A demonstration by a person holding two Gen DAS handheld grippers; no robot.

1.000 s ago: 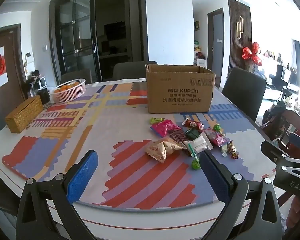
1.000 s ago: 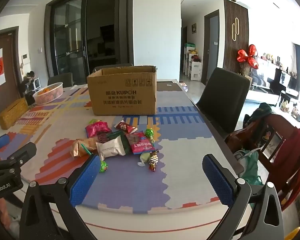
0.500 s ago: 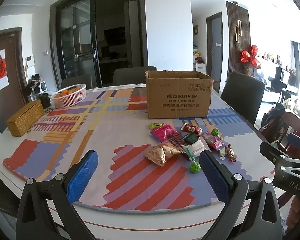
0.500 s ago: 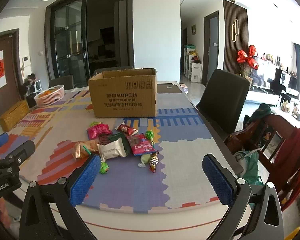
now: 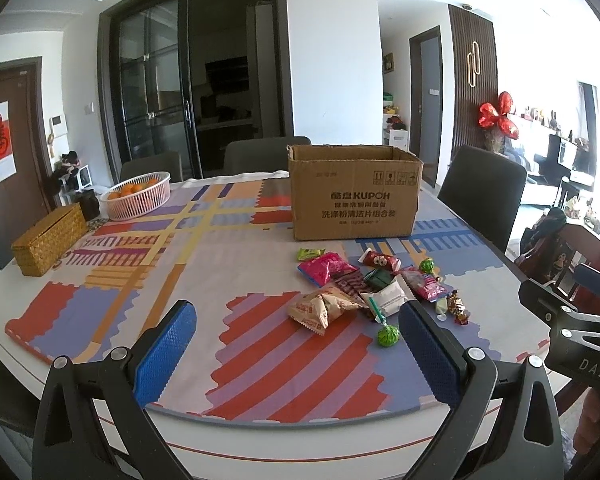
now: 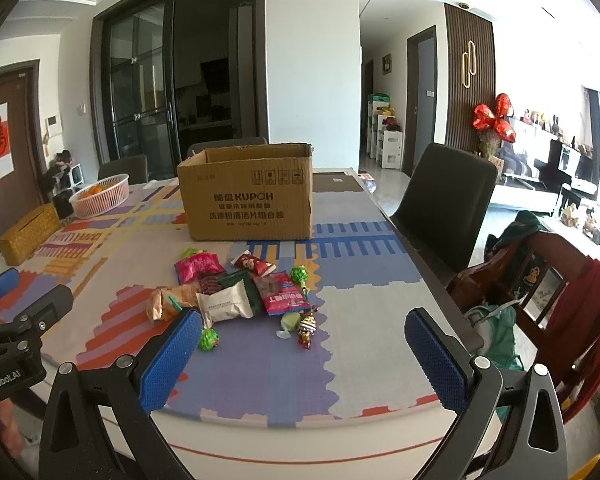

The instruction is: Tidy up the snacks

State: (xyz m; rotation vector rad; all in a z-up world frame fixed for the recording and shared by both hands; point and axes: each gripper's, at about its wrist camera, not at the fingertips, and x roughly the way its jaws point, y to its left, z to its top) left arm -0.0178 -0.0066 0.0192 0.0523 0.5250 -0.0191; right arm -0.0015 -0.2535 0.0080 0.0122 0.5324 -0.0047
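Observation:
A pile of wrapped snacks [image 5: 364, 288] lies on the patterned table mat in front of an open cardboard box [image 5: 354, 196]. The pile holds a tan packet [image 5: 320, 308], a pink packet [image 5: 324, 270], a white packet [image 6: 228, 306] and a green candy [image 5: 387, 335]. The pile [image 6: 240, 296] and the box [image 6: 250, 196] also show in the right wrist view. My left gripper [image 5: 296, 344] is open and empty above the near table edge, short of the pile. My right gripper [image 6: 304, 350] is open and empty, near the pile's right side.
A white basket of oranges [image 5: 137, 195] and a woven tissue box [image 5: 48, 240] stand at the far left. Dark chairs [image 6: 446, 204] stand around the table. A wooden chair with red and green clothes [image 6: 540, 300] is close on the right.
Both grippers have risen and tilted slightly, so the box and snacks sit lower in view. Both stay open. No snack has moved.

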